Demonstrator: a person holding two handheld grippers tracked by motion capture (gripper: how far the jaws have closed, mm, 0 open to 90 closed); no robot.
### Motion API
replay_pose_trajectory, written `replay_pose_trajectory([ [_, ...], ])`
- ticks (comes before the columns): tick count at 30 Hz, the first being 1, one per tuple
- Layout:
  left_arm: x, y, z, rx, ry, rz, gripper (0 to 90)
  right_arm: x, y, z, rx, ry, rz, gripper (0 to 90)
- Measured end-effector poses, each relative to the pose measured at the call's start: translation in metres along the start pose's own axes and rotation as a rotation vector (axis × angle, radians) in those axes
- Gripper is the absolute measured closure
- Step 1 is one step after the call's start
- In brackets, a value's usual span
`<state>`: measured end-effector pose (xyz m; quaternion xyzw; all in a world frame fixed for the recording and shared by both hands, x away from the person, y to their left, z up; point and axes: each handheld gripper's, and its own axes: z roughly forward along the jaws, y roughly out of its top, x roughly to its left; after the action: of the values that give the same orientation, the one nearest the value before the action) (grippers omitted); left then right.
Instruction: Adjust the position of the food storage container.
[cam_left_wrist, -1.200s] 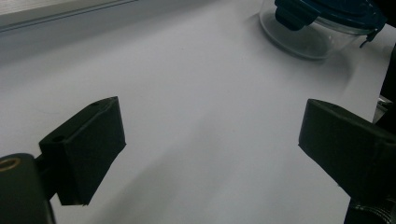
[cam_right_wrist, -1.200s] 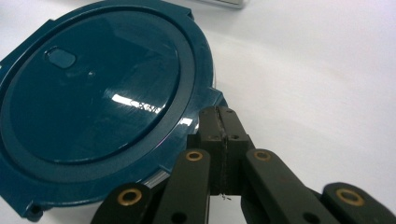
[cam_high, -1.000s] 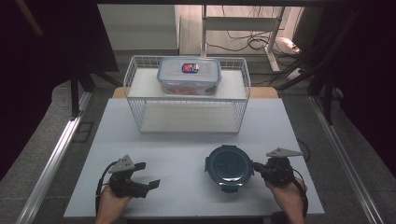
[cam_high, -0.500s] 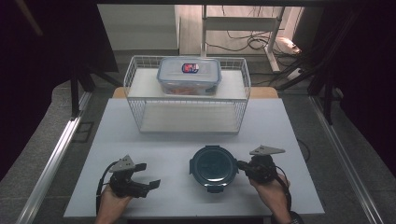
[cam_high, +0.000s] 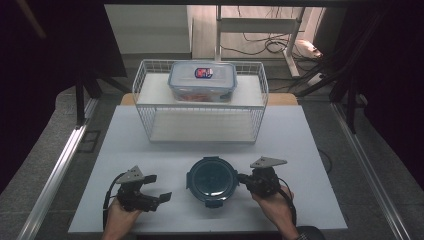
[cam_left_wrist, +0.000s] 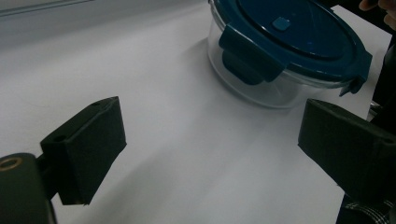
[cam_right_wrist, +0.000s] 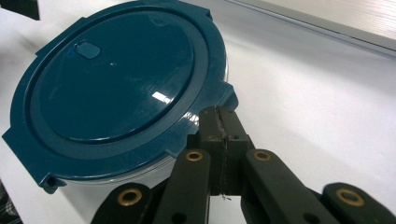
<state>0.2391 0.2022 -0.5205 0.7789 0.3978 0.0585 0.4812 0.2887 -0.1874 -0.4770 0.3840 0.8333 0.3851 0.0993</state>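
Round glass container with the blue lid (cam_high: 211, 178) sits near the front edge of the white bench (cam_high: 310, 150), right between the two hands, and it's the right gripper (cam_high: 246, 178) that's on it. Its fingers (cam_right_wrist: 219, 135) are pressed flat together, nothing between them, tips butting the lid's rim at a clip tab on the container's right side. So the container lies straight ahead of those closed fingers, toward the person's left. Over on the other side, the left gripper (cam_high: 161, 191) rests on the bench just beside the container, fingers (cam_left_wrist: 86, 144) spread wide, holding nothing, the container ahead and off to its right. The lid is round, so no long axis to line up; what matters is which tab faces which hand. Wire basket (cam_high: 200, 107) with a lidded box (cam_high: 202, 80) stands well behind, at the far edge
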Motion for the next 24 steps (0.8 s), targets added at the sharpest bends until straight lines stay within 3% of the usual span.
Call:
replay_pose_trajectory([
  [8, 0.000, 0.000, -0.001, 0.000, -0.006, -0.001, 6.5, 0.013, 0.002, 0.005, 0.004, -0.002, -0.056, 89.2],
  [12, 0.001, 0.000, -0.002, 0.001, -0.014, -0.005, 6.7, 0.011, 0.003, 0.005, 0.005, 0.020, -0.065, 88.9],
  [15, 0.001, 0.000, -0.003, 0.002, -0.033, -0.012, 8.6, 0.011, 0.003, 0.000, -0.012, 0.005, -0.098, 88.0],
  [20, 0.001, 0.000, -0.004, 0.003, -0.047, -0.019, 9.6, 0.005, 0.000, -0.011, -0.044, 0.019, -0.115, 75.5],
  [24, -0.001, 0.001, -0.002, 0.011, -0.048, -0.006, 8.9, -0.001, -0.006, -0.016, -0.057, 0.037, -0.114, 59.2],
])
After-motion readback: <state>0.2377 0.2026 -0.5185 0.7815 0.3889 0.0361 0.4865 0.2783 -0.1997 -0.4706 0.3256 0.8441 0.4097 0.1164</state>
